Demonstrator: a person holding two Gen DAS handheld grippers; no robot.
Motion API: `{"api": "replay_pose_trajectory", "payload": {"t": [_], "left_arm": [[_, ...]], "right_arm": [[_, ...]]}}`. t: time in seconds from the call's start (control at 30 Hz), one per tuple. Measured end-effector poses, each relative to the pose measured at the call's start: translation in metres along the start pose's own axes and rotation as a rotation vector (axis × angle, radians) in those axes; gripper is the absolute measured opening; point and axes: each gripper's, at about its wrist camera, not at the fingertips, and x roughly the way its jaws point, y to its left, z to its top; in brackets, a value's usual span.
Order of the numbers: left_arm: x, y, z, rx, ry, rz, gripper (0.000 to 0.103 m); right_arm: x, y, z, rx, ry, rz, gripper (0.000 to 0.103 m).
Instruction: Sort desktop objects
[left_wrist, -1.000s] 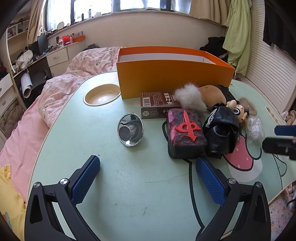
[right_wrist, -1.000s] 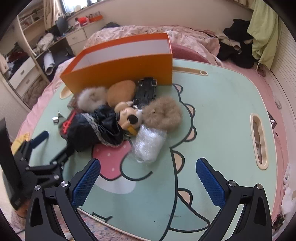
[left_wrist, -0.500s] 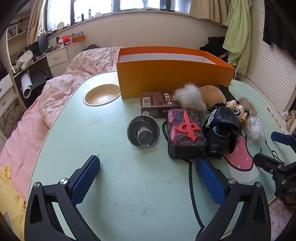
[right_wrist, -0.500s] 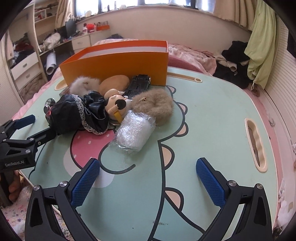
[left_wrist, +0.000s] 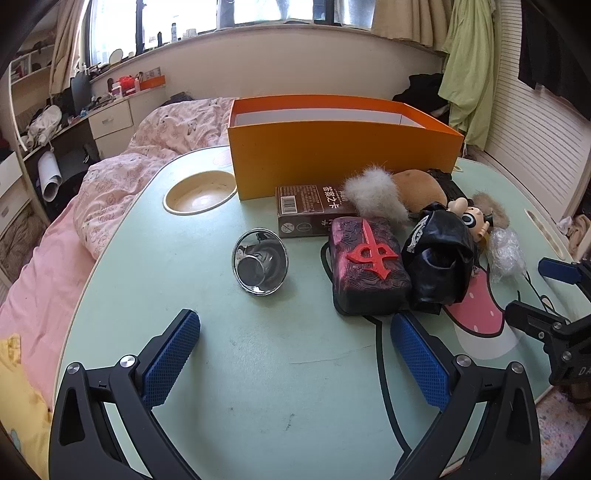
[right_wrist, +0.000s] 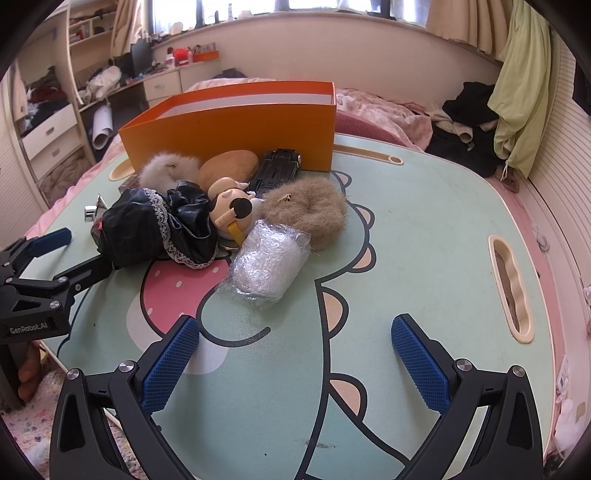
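Bench (left_wrist: 258, 369) surface lies under both spread, empty hand-held grippers, left (left_wrist: 295, 354) and right (right_wrist: 295, 360). Orange box (left_wrist: 332, 155) stands far ahead; red-and-black case (left_wrist: 369, 266) sits just beyond the left one's right finger, metal cup (left_wrist: 259, 261) ahead-left.

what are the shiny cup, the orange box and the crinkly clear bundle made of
Shiny cup: looks like polished metal, probably stainless steel; its inside mirrors the room.
Orange box: seems to be stiff cardboard, matte orange outside, white inside, with thin straight walls and sharp corners.
Crinkly clear bundle: appears to be thin transparent plastic film, wrinkled and glinting; what it wraps cannot be told.
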Motion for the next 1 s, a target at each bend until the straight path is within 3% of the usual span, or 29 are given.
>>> {"api": "replay_pose_trajectory", "payload": {"t": [0.2, 0.43, 0.5, 0.53, 0.63, 0.7, 0.77, 1.0], "left_arm": [[-0.003, 0.009, 0.002, -0.01, 0.052, -0.001, 0.103], [-0.013, 0.024, 0.02, -0.046, -0.01, -0.042, 0.102], [-0.014, 0.029, 0.026, -0.042, -0.017, -0.034, 0.094], [-0.013, 0.032, 0.029, -0.049, -0.015, -0.039, 0.085], [-0.001, 0.044, 0.036, -0.092, 0.035, -0.09, 0.069], [0.013, 0.047, 0.037, -0.108, 0.092, -0.115, 0.052], [0.015, 0.046, 0.037, -0.089, 0.079, -0.093, 0.037], [-0.001, 0.043, 0.03, -0.075, 0.026, -0.091, 0.037]], "right_arm": [[0.0, -0.001, 0.0, 0.004, 0.0, 0.003, 0.103], [-0.002, 0.0, 0.0, 0.005, -0.001, 0.004, 0.103], [-0.001, 0.0, 0.0, 0.005, -0.002, 0.005, 0.103], [-0.002, 0.0, 0.0, 0.005, -0.002, 0.005, 0.103], [-0.002, 0.0, 0.0, 0.005, -0.002, 0.004, 0.103], [-0.002, -0.001, 0.0, 0.005, -0.002, 0.005, 0.103], [-0.002, 0.0, 0.0, 0.004, -0.003, 0.004, 0.103], [-0.003, -0.006, 0.004, 0.042, 0.003, -0.008, 0.103]]}}
